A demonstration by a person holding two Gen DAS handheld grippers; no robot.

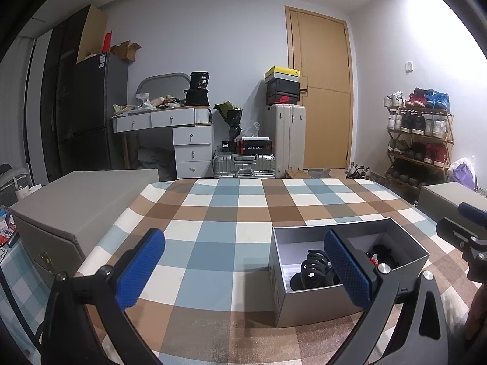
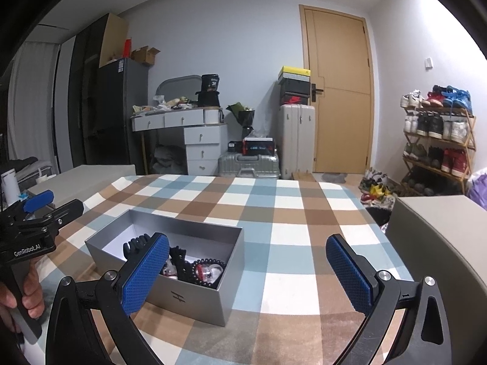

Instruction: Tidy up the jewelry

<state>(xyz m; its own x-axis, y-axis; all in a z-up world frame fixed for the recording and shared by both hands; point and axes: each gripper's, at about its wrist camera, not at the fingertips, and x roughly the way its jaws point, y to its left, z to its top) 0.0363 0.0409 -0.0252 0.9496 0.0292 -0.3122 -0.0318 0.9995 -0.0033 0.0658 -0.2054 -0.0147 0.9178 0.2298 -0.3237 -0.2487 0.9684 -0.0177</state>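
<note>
Two grippers hover over a checked tablecloth [image 2: 289,213], w/ a large closed beige case [image 1: 76,206] at the table's left end and another [image 2: 441,243] at the right; between them sits the open grey box [image 2: 194,298] holding the jewelry. Left gripper [image 1: 243,270] and right gripper [image 2: 246,270] both hang w/ blue pads spread wide, pinching nothing, the box just ahead of each. The box's long axis runs diagonally across the table, one short end toward the person's side and nearest the right gripper, open top facing up. Inside, a black claw clip [image 2: 137,243] rests at the far end, a dark bead bracelet [image 2: 210,270] at the near end over smaller pieces too jumbled to ID. Likely risks: a pad catching the thin box wall and shoving or tipping it; beads tangled w/ neighbours, so lifting one piece may drag others out; small items slipping from wide pads.
</note>
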